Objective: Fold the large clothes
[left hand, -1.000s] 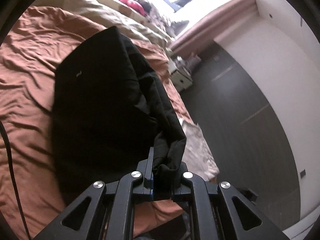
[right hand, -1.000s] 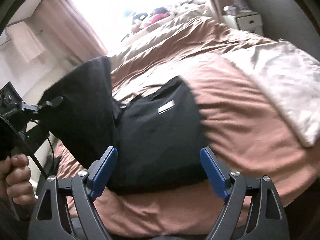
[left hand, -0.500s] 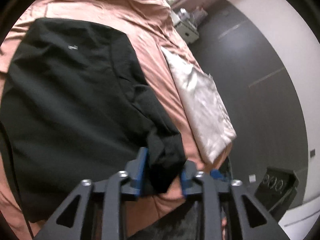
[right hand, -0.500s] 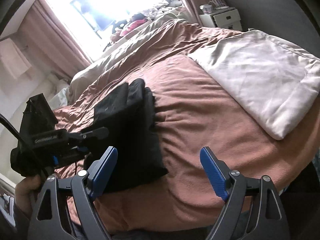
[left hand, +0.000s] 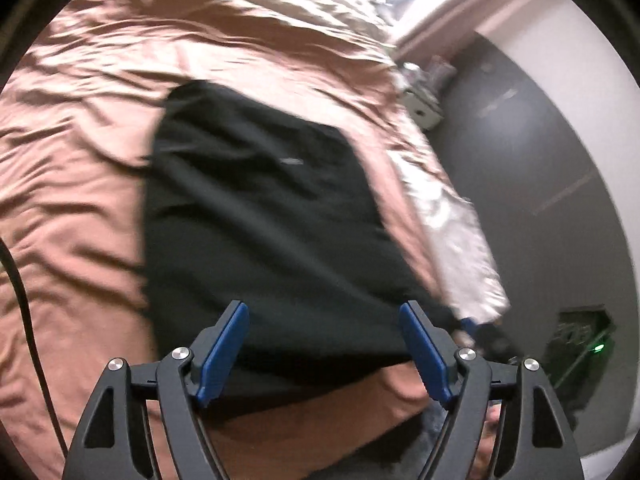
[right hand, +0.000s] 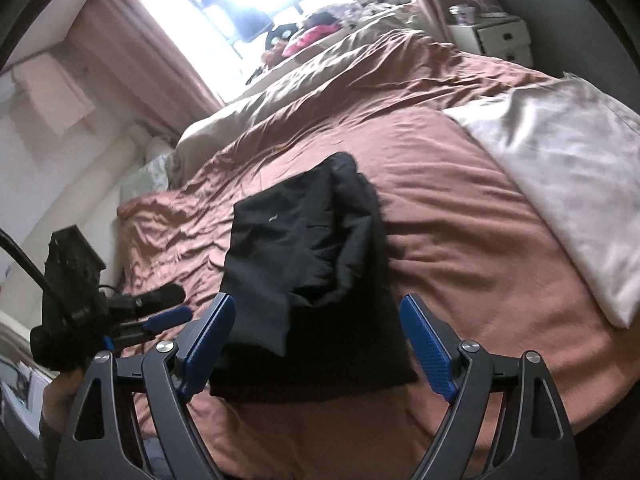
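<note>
A black garment lies folded on the brown bed sheet, one flap laid over its right side. My left gripper hovers over the garment's near edge. Its jaws are opening and its blue pads pinch no cloth. In the right wrist view the left gripper sits left of the garment, held by a hand. My right gripper stands open above the near edge of the garment, its fingers apart from the cloth.
A pale pillow lies on the bed right of the garment. A beige duvet is bunched at the far end under a bright window. A white nightstand stands beyond the bed. A black cable hangs at the left.
The left gripper let go of the black fold it was pinching and its jaws spread wide. The garment dropped flat onto the bed. The right gripper stayed open and its view shifted back.
</note>
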`<state>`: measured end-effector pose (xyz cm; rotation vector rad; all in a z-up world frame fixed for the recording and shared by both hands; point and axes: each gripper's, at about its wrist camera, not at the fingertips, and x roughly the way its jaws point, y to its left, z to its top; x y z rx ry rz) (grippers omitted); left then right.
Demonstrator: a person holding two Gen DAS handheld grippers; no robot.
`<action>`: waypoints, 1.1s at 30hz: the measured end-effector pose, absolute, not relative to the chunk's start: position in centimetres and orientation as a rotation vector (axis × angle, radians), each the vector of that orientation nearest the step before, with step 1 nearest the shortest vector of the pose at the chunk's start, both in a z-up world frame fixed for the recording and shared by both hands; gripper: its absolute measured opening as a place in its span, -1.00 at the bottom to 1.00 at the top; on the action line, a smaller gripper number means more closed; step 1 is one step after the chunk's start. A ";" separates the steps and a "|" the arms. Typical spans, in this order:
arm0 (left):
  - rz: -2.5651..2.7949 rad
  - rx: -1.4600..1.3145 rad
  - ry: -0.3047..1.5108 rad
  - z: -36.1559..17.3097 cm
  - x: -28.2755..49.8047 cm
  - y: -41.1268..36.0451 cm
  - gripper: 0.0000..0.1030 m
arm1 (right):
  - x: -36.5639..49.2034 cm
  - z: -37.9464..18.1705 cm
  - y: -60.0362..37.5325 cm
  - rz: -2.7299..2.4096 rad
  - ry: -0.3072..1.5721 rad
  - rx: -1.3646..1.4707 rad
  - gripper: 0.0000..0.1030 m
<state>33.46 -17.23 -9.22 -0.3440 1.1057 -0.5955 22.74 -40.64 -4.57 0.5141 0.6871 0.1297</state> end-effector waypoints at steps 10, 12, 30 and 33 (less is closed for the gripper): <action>-0.450 -0.377 1.202 -15.6 33.8 -12.4 0.53 | 25.3 -7.3 -41.3 0.115 0.749 0.546 -0.75; -0.454 -0.375 1.220 -16.4 33.7 -12.6 0.51 | 24.6 -8.0 -41.5 0.114 0.748 0.572 -0.80; -0.474 -0.314 1.183 -16.5 34.2 -14.3 0.32 | 23.3 -12.1 -43.8 0.094 0.790 0.679 -0.83; -0.470 -0.332 1.174 -15.4 35.4 -13.5 0.34 | 24.2 -10.6 -44.3 0.148 0.782 0.675 -0.79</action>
